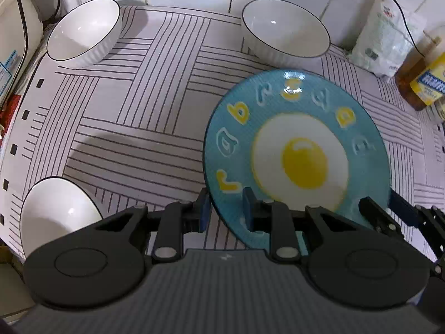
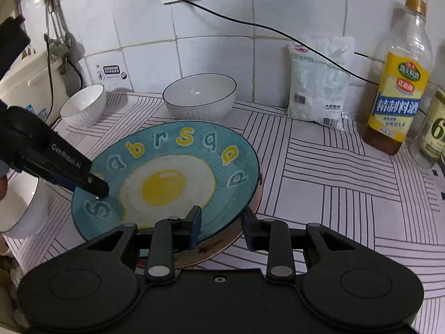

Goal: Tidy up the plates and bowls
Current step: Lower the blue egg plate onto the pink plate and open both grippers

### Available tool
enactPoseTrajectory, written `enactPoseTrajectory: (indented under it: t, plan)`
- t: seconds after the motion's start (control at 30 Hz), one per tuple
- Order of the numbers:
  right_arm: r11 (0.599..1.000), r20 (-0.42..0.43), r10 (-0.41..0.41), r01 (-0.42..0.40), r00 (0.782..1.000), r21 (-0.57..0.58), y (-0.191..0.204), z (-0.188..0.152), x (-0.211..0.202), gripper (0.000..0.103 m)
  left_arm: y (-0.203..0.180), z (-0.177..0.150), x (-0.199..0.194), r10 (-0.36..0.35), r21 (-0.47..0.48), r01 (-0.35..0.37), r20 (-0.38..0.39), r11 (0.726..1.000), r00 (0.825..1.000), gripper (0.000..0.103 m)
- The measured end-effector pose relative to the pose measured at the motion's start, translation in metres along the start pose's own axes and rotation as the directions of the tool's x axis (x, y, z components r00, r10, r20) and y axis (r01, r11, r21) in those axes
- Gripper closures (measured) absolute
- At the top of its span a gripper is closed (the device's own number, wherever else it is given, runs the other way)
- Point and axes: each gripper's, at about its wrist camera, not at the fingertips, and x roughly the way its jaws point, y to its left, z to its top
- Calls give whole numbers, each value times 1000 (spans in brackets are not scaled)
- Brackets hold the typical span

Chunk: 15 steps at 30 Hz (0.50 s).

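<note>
— On the striped surface (image 2: 347, 183), where does the blue plate (image 2: 167, 178) sit?
— Centre, tilted, over a second plate (image 2: 222, 246).
— Left hand-held gripper (image 1: 226, 208)?
— Narrow, clamped on the plate's rim at nine o'clock.
— Right hand-held gripper (image 2: 222, 229)?
— Narrow, straddling the rim at five o'clock; contact unclear.
— Bowls?
— Large bowl (image 2: 199, 100) at twelve o'clock, small bowl (image 2: 83, 105) at ten.
</note>
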Motion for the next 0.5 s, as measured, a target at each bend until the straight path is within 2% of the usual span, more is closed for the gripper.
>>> enactPoseTrajectory:
  t: [0.13,0.3,0.37,0.43,0.5]
  plan:
    - [994,4,-52,52,999,-96,10,-4,-3,67,-9,-1,-18,-18,11,19,-9,1000,1000,82]
    - [991,45,-28,33,999,-127,22,0,-22,67,-20,-6,-51,-52,42,51,38,998,998,82]
    - [989,56,-30,38,998,-146,27,2,-31,65,-23,-9,-64,-67,60,64,56,996,996,82]
    - [987,63,-37,46,997,-152,30,4,-41,57,-25,-14,-77,-82,77,76,70,994,994,80]
    - [989,69,-40,49,997,-140,31,5,-50,55,-25,-20,-88,-86,88,79,74,993,994,80]
